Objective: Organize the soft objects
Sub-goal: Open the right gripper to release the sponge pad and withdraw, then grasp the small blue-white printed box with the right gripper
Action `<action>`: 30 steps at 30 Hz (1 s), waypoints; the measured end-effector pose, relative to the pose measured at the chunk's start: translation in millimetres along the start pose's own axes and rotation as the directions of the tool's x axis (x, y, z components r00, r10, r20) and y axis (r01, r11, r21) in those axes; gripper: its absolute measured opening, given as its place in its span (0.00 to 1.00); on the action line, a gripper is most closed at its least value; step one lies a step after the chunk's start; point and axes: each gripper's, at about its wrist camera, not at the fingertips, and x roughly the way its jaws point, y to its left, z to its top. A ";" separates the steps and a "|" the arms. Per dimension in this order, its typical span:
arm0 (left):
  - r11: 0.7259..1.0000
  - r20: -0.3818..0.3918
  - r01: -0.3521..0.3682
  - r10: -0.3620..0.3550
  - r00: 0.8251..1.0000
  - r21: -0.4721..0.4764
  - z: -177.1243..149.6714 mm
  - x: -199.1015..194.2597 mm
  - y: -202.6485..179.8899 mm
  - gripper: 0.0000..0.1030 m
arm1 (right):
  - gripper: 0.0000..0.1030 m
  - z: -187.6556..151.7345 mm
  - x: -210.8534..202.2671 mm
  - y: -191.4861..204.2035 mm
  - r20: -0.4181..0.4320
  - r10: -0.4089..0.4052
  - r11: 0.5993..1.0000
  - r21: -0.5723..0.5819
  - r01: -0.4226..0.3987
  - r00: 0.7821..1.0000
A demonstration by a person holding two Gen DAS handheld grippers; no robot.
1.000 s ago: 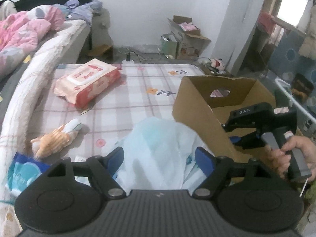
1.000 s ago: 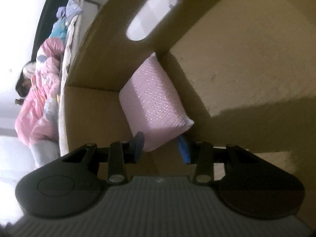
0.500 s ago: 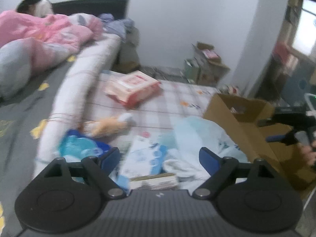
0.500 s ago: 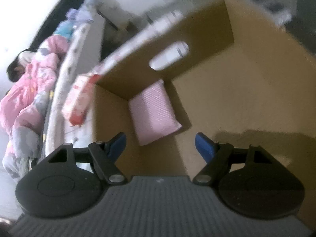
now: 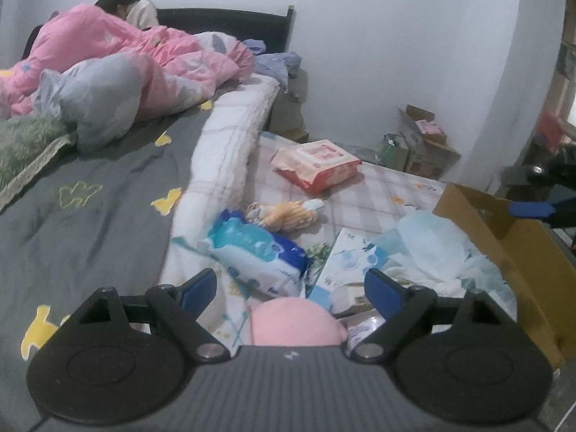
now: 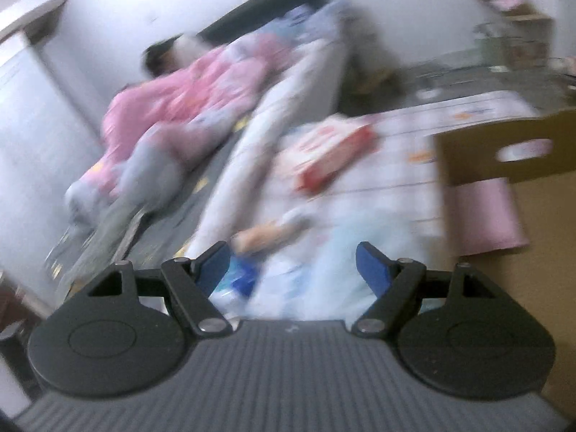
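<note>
Soft things lay scattered on the checked mattress (image 5: 378,183), with the box (image 5: 518,248) at its 3 o'clock edge as seen from the left wrist. Largest was the pale blue cloth (image 5: 435,248), bunched just beside the box wall. At 10 o'clock from it lay the red wipes pack (image 5: 316,163), well apart. The blue wipes pack (image 5: 252,252) sat near the mattress's raised edge, and a flat tissue pack (image 5: 345,262) lay between it and the cloth. The plush toy (image 5: 288,212) lay at 12 o'clock of the blue pack, just beside it. A pink round thing (image 5: 295,324) showed low between the fingers; what it was could not be told.

One pink pack (image 6: 482,212) already stood inside the box, against its wall, so the step in hand looked like a turn back to the pile for the next item.

The left gripper (image 5: 291,284) stood wide apart and gripped nothing, aimed over the blue pack and tissue pack. The right gripper (image 6: 293,262) was also spread and empty, in a blurred view over the cloth; its blue pad (image 5: 529,210) showed at 3 o'clock above the box rim.

By my judgement, the next move called for lowering one gripper onto a nearby item, probably the blue pack, so that the pads straddled its narrow side before closing. The cloth would need a pinch on a gathered fold.
</note>
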 end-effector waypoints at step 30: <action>0.960 -0.099 0.020 0.008 0.995 0.279 66.2 112.3 0.7 0.59 | 0.52 48.0 216.2 -5.9 -0.334 0.104 0.957 0.289 -0.003 0.937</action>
